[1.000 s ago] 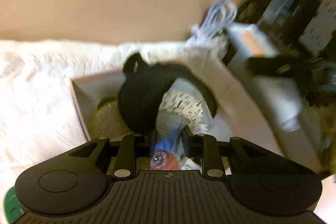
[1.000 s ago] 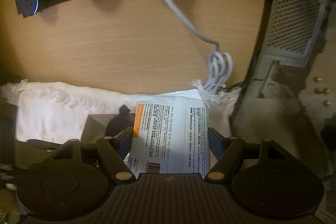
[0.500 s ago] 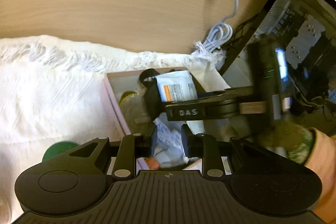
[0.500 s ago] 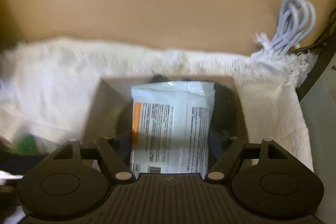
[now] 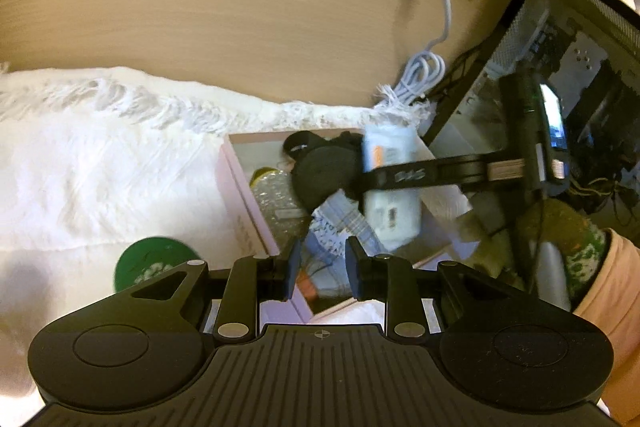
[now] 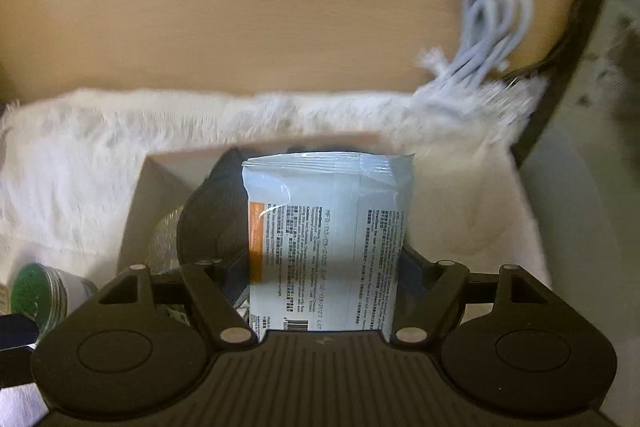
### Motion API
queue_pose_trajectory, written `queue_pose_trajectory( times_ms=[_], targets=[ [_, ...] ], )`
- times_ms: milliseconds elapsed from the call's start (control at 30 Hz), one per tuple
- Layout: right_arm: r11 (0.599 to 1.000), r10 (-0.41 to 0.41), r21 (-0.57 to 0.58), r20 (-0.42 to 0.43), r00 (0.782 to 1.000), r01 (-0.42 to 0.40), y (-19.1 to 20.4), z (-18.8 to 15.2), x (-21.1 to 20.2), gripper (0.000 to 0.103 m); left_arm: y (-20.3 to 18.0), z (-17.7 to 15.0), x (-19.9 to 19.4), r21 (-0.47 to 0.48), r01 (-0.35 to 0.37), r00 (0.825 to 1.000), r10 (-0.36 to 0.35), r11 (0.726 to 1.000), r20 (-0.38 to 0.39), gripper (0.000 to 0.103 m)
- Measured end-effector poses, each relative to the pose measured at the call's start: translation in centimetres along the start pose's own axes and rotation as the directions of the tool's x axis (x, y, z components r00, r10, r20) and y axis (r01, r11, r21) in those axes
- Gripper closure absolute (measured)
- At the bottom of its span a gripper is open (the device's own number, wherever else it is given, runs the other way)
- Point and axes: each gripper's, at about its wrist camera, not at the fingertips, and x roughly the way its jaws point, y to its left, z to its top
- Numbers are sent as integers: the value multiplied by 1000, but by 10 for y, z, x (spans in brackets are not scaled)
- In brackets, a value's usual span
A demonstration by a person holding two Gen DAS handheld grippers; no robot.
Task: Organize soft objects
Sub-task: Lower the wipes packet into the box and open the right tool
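A pink box (image 5: 244, 203) sits on a white fringed cloth (image 5: 100, 167). Inside lie a black knit item (image 5: 324, 175), patterned blue-white fabric (image 5: 340, 223) and a bubble-wrapped yellow-green thing (image 5: 272, 191). My left gripper (image 5: 320, 273) is open and empty above the box's near end. My right gripper (image 6: 324, 267) is shut on a white wipes packet (image 6: 328, 243) and holds it over the box (image 6: 160, 163); the packet (image 5: 390, 199) and that gripper also show in the left wrist view.
A green-lidded jar (image 5: 154, 263) stands left of the box, also in the right wrist view (image 6: 32, 291). A coiled white cable (image 5: 424, 75) and a computer case (image 5: 560, 75) are at the right. A wooden wall panel with sockets rises behind.
My left gripper let go of the black-and-patterned fabric bundle into the box and pulled back. My right gripper carried the packet down over the box.
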Motion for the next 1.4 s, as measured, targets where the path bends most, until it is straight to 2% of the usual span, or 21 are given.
queue_pose_trajectory(
  times_ms=[67, 233, 300, 400, 500, 567, 633, 700, 800, 900, 933, 1000, 1067, 1100, 1200, 1333, 1400],
  targets=[
    [1000, -10, 4, 28, 1000, 10, -2, 1, -11, 28, 1, -4, -7, -7, 0, 1000, 0, 1000, 6, 75],
    [997, 37, 71, 30, 999, -39, -3, 7, -19, 27, 2, -13, -16, -8, 12, 1000, -12, 1000, 16, 75],
    [994, 62, 91, 5, 998, -62, -1, 8, -14, 27, 3, -17, -21, -8, 19, 999, -19, 1000, 27, 75],
    [985, 145, 109, -75, 987, -136, 4, 5, -2, 27, 3, -24, -27, 7, 12, 998, -13, 1000, 54, 75],
    [980, 159, 134, -55, 986, -150, 9, -2, -7, 27, 4, -35, -31, 10, 6, 997, -7, 1000, 81, 75],
    [986, 128, 117, -68, 989, -119, 14, -5, -8, 27, 4, -45, -32, -2, -4, 997, 4, 1000, 83, 75],
    [998, 47, 57, -139, 989, -39, 19, -6, -3, 27, 5, -56, -33, -22, -29, 997, 31, 999, 68, 75],
    [1000, 19, 7, -143, 989, -19, 21, -7, -3, 27, 6, -67, -35, -33, -61, 996, 63, 998, 67, 75],
    [998, 64, 13, -123, 990, -63, 12, -6, -7, 27, 8, -87, -35, -65, -130, 988, 135, 989, 73, 75],
    [996, 67, -51, -160, 985, -76, 13, 1, -1, 27, 6, -104, -30, -121, -191, 976, 201, 974, 79, 75],
    [995, 30, -93, -171, 985, -46, 16, 2, 2, 26, 4, -109, -30, -150, -221, 968, 235, 964, 84, 75],
    [987, -56, -161, -197, 979, 24, 20, 0, 12, 26, 0, -118, -27, -210, -220, 966, 242, 952, 86, 75],
    [974, -104, -223, -258, 961, 46, 23, -6, 30, 23, -9, -124, -21, -217, -240, 963, 260, 946, 71, 75],
    [971, -108, -234, -259, 960, 46, 23, -9, 34, 22, -14, -127, -19, -213, -262, 958, 281, 941, 65, 75],
    [961, -98, -272, -187, 977, 44, 26, -17, 27, 22, -20, -132, -18, -245, -267, 954, 291, 932, 67, 75],
    [945, -114, -316, -67, 991, 87, 31, -21, -4, 23, -28, -125, -22, -245, -294, 943, 322, 924, 83, 75],
    [956, -55, -291, -14, 998, 49, 30, -17, -23, 23, -30, -123, -27, -235, -307, 936, 337, 922, 97, 75]
  ],
)
